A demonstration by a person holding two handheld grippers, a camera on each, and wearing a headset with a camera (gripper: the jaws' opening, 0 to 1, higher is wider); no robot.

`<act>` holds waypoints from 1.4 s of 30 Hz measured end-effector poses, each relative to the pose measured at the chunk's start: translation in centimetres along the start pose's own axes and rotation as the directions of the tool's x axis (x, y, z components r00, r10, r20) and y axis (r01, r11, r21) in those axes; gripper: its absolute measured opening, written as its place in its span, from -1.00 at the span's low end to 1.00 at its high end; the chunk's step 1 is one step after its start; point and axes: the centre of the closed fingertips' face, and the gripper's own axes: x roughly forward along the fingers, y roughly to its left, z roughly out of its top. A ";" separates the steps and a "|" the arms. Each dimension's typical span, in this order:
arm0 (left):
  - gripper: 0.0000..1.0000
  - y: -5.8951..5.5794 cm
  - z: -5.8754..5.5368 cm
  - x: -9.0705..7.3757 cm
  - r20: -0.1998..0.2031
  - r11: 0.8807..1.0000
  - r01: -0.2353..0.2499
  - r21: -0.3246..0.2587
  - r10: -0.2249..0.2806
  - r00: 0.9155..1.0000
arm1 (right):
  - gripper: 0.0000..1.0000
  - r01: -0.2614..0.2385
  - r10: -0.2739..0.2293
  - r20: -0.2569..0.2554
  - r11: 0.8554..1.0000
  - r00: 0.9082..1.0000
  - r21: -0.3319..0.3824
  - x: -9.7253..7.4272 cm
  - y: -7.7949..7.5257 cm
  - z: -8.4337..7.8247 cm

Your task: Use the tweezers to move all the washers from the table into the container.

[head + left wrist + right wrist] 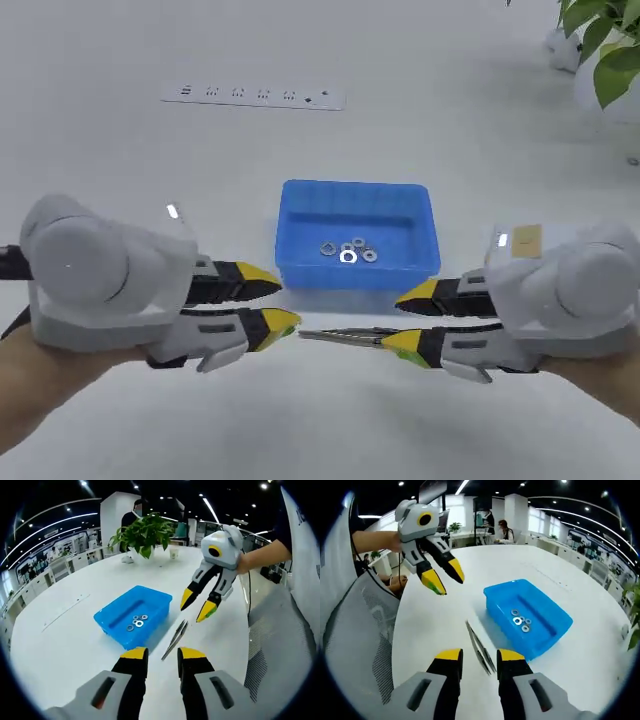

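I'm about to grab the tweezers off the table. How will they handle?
The tweezers look thin, shiny metal, so probably light and slippery. They lie flat on the smooth table, so they may slide rather than lift. Their slim arms would likely spring shut if pinched.

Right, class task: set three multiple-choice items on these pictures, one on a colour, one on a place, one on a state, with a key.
1. The container is: A red; B blue; C green.
2. Where do the tweezers lie? A in the container; B on the table; C clamped between jaws.
3. The left gripper and right gripper are: A both open; B both shut; C one shut.
Key: B, its walls are blue; B, they lie flat on the table before the container; A, both pairs of jaws stand apart, empty.
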 end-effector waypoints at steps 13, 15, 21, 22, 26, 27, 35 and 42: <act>0.53 -1.7 1.9 -3.0 0.087 0.998 -0.010 -0.061 0.015 0.996 | 0.38 0.193 -0.178 0.214 0.980 0.960 -0.053 -7.0 1.7 5.0; 0.70 -2.1 1.8 -2.9 0.070 0.998 -0.002 -0.055 0.005 0.998 | 0.48 0.167 -0.151 0.168 0.982 0.974 -0.089 -6.7 2.2 4.5; 0.98 -3.6 2.6 -3.2 0.067 0.998 0.018 -0.055 -0.014 0.998 | 0.73 0.108 -0.100 0.063 0.983 0.993 -0.149 -5.7 3.0 2.6; 0.99 -3.6 2.4 -3.3 0.056 0.999 0.010 -0.035 -0.009 0.998 | 0.76 0.103 -0.096 0.056 0.983 0.994 -0.154 -5.7 3.1 2.5; 0.99 -3.7 1.5 -3.5 0.017 1.000 0.006 -0.002 -0.006 1.000 | 0.84 0.102 -0.095 0.047 0.980 0.994 -0.172 -5.8 3.2 2.4; 0.99 -3.8 1.5 -3.5 0.016 1.000 0.005 0.000 -0.005 1.000 | 0.85 0.102 -0.095 0.048 0.980 0.994 -0.170 -5.9 3.2 2.5; 0.99 -3.3 1.4 -4.2 0.019 1.000 -0.007 0.003 0.007 1.000 | 0.87 0.123 -0.117 0.045 0.974 0.992 -0.190 -6.6 2.3 2.9; 0.99 -2.9 1.0 -4.7 -0.002 0.999 -0.002 0.040 0.002 1.000 | 0.89 0.121 -0.117 0.030 0.973 0.993 -0.194 -6.8 2.4 2.8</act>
